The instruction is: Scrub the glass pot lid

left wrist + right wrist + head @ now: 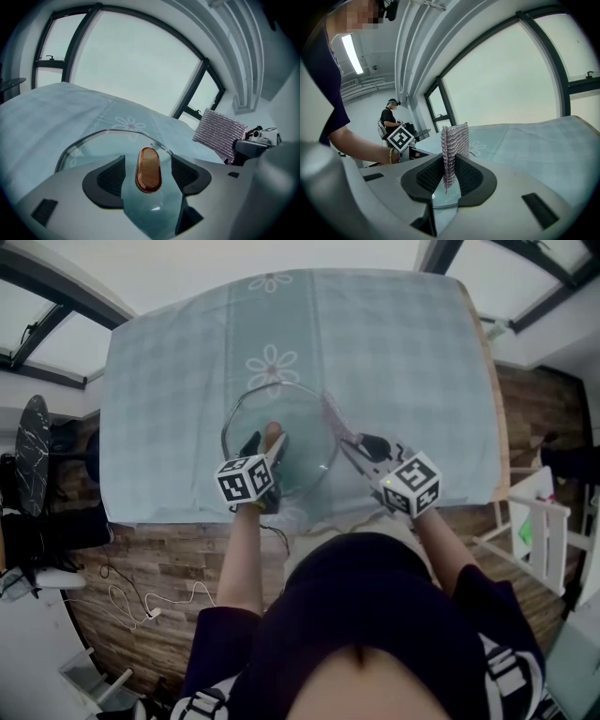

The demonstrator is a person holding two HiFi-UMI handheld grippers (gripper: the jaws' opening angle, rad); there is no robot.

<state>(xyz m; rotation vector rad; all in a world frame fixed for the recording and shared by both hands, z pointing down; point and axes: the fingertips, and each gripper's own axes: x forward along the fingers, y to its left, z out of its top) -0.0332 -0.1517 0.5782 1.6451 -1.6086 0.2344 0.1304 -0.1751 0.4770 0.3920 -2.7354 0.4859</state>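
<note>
Between the spread jaws of the left gripper (pixel 149 174), the brown oval knob (pixel 148 164) of the round glass pot lid (pixel 93 145) is standing untouched, long axis parallel to the pads. To its right, the right gripper (pixel 449 176) is pinching a silvery mesh scouring pad (pixel 454 140) by the lid's rim, above the pale blue tablecloth (pixel 187 352).

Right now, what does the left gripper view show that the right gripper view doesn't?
Left only: the glass lid with its brown knob standing free between open jaws. Right only: the scrubbing pad clamped edge-on between the jaws, and a second person in the background. Both: the pad, the flowered tablecloth and big windows.
</note>
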